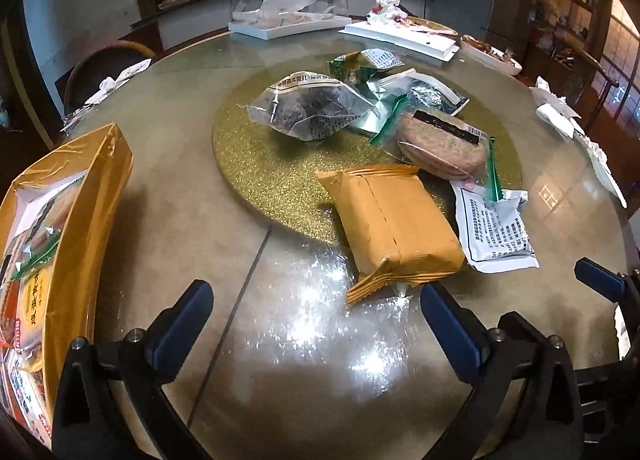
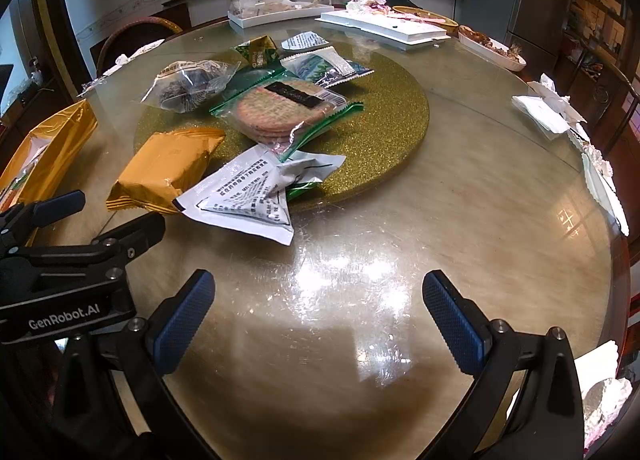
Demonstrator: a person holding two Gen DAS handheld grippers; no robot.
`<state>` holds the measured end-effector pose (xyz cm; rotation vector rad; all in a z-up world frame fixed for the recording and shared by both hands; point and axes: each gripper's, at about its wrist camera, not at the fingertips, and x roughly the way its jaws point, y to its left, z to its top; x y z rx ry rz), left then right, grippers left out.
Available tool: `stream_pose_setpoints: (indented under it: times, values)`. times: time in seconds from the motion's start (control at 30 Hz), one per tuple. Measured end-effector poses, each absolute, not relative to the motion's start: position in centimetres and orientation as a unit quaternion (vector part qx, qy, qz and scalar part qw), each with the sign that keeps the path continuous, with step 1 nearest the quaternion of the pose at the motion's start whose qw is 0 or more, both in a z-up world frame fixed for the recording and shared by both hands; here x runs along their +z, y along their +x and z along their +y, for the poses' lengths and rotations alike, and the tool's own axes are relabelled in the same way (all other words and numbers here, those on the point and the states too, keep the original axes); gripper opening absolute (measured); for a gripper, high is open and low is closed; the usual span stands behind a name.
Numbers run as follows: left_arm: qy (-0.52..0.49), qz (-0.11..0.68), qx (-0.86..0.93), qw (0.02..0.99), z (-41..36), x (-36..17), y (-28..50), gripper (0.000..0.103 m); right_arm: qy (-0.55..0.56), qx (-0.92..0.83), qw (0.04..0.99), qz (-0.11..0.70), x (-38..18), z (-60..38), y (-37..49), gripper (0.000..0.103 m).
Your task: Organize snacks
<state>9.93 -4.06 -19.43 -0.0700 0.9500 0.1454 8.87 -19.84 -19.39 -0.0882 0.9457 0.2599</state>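
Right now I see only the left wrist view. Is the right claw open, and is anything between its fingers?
Observer: The right claw is open; only the bare table shows between its fingers.
Operator: What lies to the right of that claw? My view ends there.
Observer: A crumpled wrapper lies close to the table edge.
Operator: The orange pack covers part of the white printed packet for me. Is something under that packet?
Observer: Yes. The white printed packet is folded over, and a green wrapper edge sticks out from under it at the rim of the gold turntable.
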Motion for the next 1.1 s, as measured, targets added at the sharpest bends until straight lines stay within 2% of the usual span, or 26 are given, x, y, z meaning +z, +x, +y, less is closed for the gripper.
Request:
stream_pose_setpoints:
  times: [1.1]
  values:
    - [-0.031,0.458,0.064,0.886,-4.18,-19.37,10.07,0.103,-0.042,0.125,0.881,0.454,-19.4,-19.84,8.87,0.103]
